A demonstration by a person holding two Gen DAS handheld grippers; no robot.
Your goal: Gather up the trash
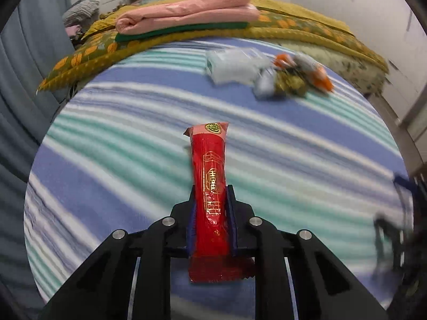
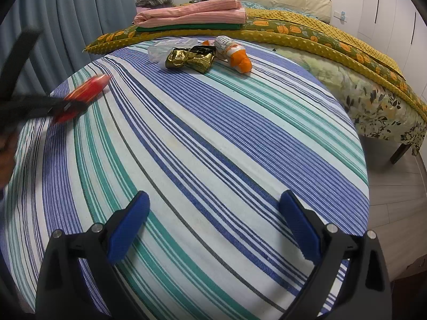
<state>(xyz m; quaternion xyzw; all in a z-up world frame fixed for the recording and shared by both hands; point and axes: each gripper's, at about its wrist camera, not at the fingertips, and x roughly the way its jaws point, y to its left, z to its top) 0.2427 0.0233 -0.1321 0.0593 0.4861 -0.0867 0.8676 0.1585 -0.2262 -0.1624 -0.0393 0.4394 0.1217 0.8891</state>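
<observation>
Left tongs (image 1: pixel 210 200) pinch a red wrapper (image 1: pixel 210 176); right tongs (image 2: pixel 213 213) spread; a litter pile (image 2: pixel 202 53) awaits on the counter (image 2: pixel 240 160).

The red wrapper (image 1: pixel 210 186) bears gold lettering, possibly "HIOBU", too distorted to confirm.
</observation>
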